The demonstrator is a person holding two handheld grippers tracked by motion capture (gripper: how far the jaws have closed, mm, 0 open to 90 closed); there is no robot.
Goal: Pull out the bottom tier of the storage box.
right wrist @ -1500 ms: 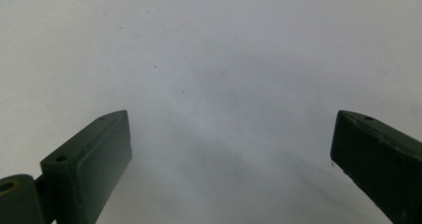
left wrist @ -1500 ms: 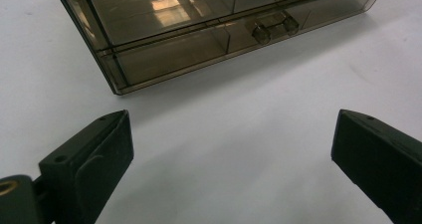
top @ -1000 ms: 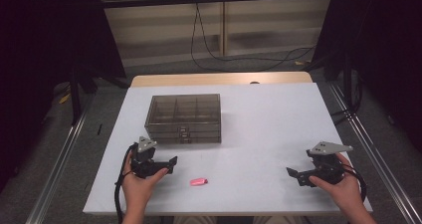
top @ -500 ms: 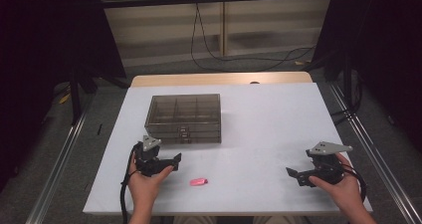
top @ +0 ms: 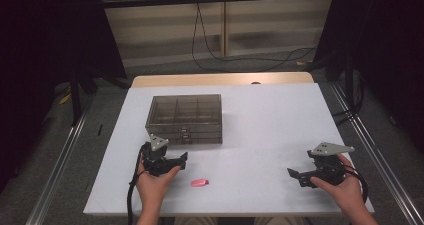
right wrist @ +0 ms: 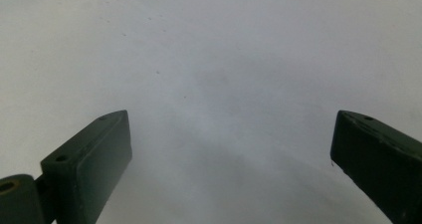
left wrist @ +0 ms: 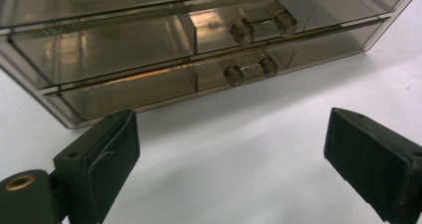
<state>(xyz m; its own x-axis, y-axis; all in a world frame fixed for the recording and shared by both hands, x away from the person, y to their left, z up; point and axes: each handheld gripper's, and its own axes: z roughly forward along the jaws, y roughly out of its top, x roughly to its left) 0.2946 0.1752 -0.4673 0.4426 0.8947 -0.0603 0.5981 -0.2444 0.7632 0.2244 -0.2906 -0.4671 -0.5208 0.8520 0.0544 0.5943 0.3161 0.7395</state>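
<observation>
Facing the drawer box (left wrist: 199, 50), the left gripper (left wrist: 231, 154) has jaws spread, just closing slightly, nothing between.

Drawer box (top: 186, 117) sits on the table (top: 270, 120), left of centre. My left gripper (top: 181, 160) is just in front of it, small capsule-shaped piece (top: 199, 182) nearer me beside that. Right gripper (top: 295, 175) well apart, near the table's right edge.
</observation>
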